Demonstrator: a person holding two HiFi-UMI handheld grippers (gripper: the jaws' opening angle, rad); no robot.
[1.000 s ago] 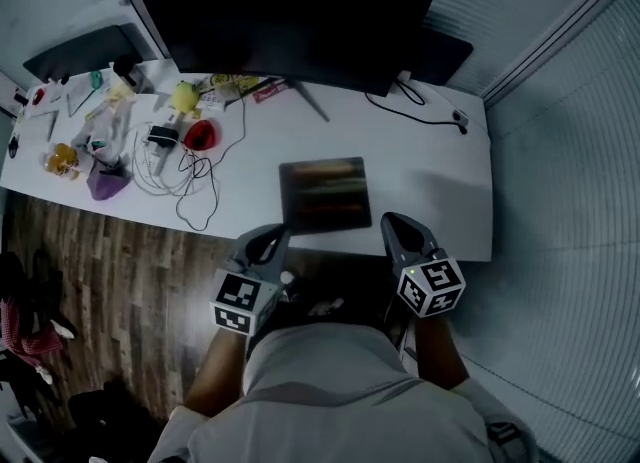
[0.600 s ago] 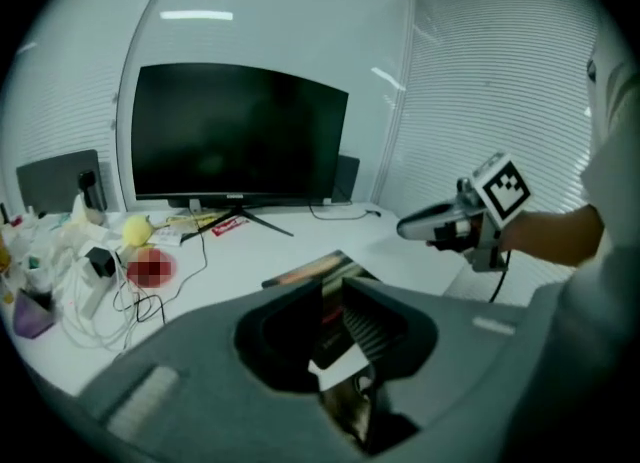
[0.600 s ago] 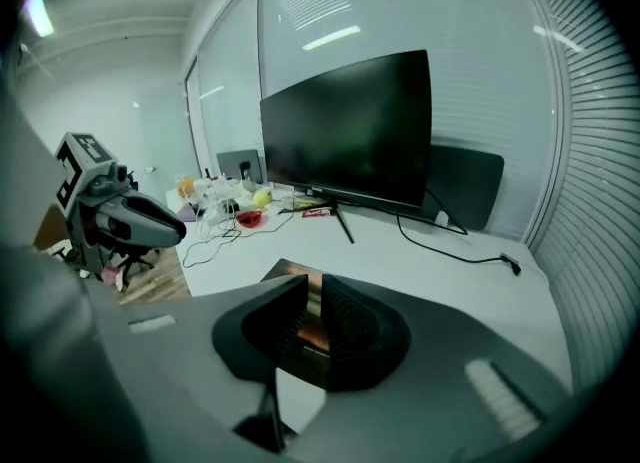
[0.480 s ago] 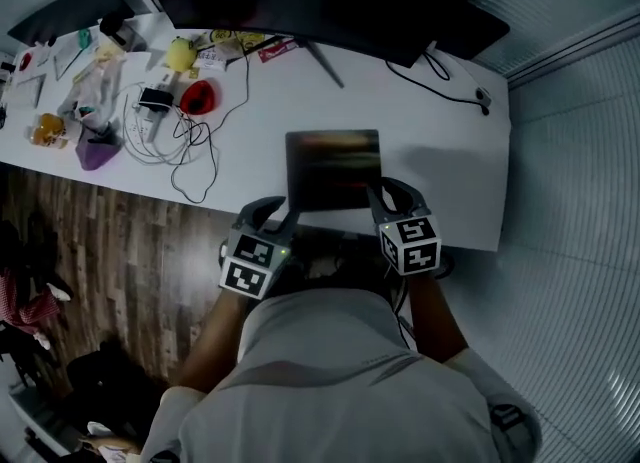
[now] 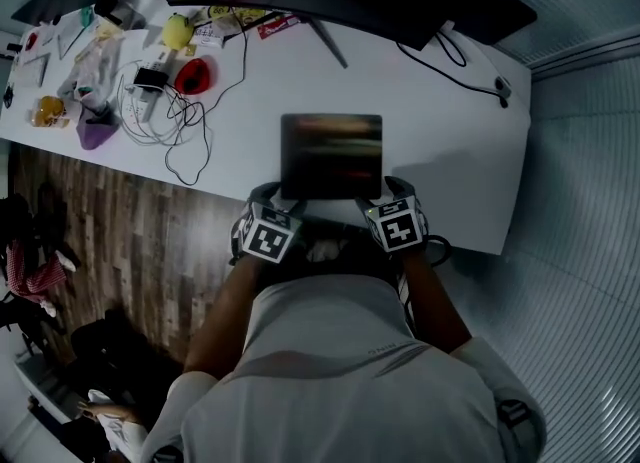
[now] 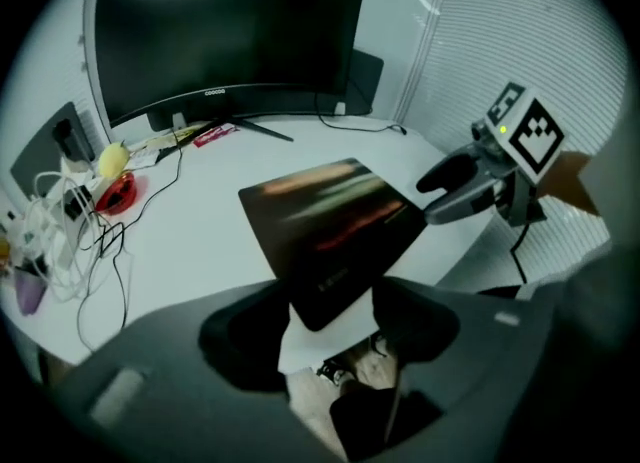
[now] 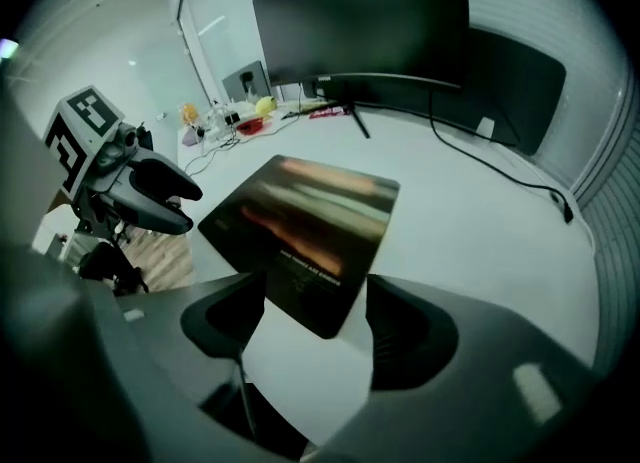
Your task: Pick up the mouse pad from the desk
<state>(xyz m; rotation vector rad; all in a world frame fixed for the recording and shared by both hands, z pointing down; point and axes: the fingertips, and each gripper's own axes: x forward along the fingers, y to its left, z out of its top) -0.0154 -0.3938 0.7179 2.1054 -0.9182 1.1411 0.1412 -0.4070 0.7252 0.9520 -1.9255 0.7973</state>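
The white desk (image 5: 440, 151) carries the mouse pad (image 5: 331, 156) flat, close to its front edge. A big dark monitor (image 6: 220, 31) stands behind the pad. Only the head view shows the wooden floor (image 5: 120, 241) to the pad's left and both marker cubes at the pad's near corners.

Each gripper view shows the other gripper beside the pad. The left gripper (image 6: 330, 326) has just been opening, and its jaws stand spread with the pad's near left corner between them, unpinched. The right gripper (image 7: 315, 326) is likewise spread around the near right corner.

The pad is thin, dark and rectangular, with blurred orange and pale streaks. Its small pale print shows only in the right gripper view.

White cables (image 5: 160, 116) and a red object (image 5: 195, 75) lie to the pad's far left.
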